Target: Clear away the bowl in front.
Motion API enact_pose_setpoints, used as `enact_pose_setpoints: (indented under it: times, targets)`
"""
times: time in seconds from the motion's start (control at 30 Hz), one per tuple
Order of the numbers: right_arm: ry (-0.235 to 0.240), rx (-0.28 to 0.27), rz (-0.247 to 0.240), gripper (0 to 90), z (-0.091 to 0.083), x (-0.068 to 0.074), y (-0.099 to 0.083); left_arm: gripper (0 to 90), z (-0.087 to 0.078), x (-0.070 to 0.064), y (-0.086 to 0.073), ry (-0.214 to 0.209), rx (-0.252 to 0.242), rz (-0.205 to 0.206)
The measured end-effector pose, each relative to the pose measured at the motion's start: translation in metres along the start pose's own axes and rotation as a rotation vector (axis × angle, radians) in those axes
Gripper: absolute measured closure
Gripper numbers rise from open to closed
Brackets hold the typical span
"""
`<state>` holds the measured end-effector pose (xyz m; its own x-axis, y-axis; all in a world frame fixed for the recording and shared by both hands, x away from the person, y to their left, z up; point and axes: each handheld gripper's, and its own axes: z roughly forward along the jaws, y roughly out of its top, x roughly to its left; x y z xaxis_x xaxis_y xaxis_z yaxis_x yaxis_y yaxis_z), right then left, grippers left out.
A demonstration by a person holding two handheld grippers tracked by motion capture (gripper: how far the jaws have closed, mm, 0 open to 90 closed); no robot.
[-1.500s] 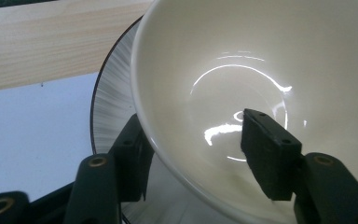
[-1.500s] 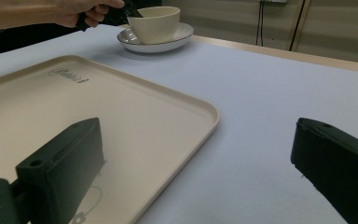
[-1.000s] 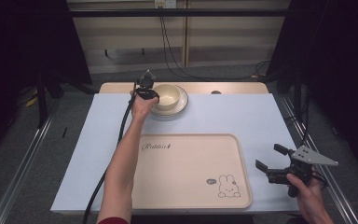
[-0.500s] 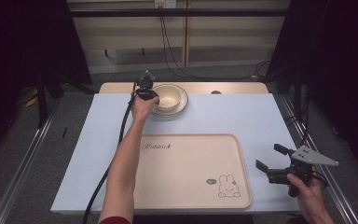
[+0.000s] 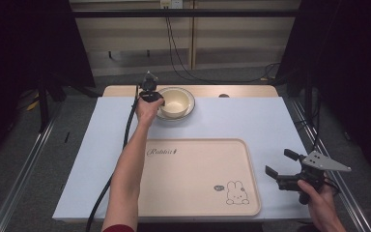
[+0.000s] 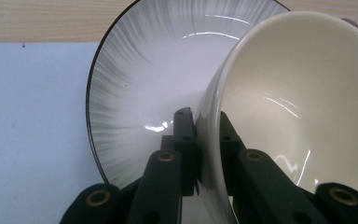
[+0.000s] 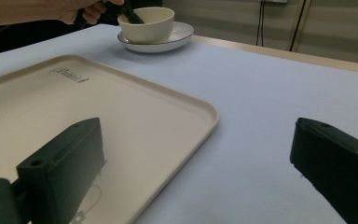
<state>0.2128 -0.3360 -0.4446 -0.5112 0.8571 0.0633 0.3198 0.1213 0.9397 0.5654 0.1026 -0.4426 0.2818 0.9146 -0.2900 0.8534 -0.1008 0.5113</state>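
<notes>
The left gripper (image 6: 204, 140), arm fully extended, clamps the rim of the cream bowl (image 6: 303, 107) standing on the plate (image 6: 140, 84). The right gripper (image 7: 200, 172) rests with its jaws spread beside the tray (image 5: 193, 193). The bowl hides the plate's far half.

Setting: lab-style recording bay. Evidence around the table (image 5: 280, 116) with its pale blue cover: black curtains on both sides, metal floor rails (image 5: 19, 169) flanking it, cables (image 5: 174, 48) hanging behind it, grey carpet beneath.
</notes>
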Motion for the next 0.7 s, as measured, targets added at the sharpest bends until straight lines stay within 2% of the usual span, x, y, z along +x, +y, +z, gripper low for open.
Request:
enact_pose_setpoints:
  times: [0.03,0.17,0.3,0.37,0.43,0.47,0.7]
  targets:
    - [-0.002,-0.003,-0.003,2.4,0.0,0.0,0.0,83.8,0.0,0.0,0.0,-0.01,-0.005,-0.015]
    - [0.004,0.002,0.0,2.4,0.0,0.0,0.0,83.6,-0.002,0.001,-0.001,-0.009,-0.002,-0.008]
    - [0.003,-0.001,0.0,2.4,0.0,0.0,0.0,83.6,-0.002,0.0,-0.002,-0.009,-0.014,-0.032]
    - [0.0,-0.001,0.002,2.4,0.0,0.0,0.0,83.5,-0.003,0.001,-0.003,0.009,-0.032,-0.043]
    - [0.003,0.002,0.001,2.3,0.0,0.0,0.0,83.5,-0.004,0.003,-0.003,-0.017,-0.023,-0.065]
    - [0.0,-0.001,0.002,2.3,0.0,0.0,0.0,83.5,-0.005,0.004,-0.003,-0.016,-0.03,-0.054]
    - [0.012,-0.014,0.01,1.0,-0.001,-0.001,0.001,83.5,-0.015,0.007,-0.002,-0.051,-0.049,-0.054]
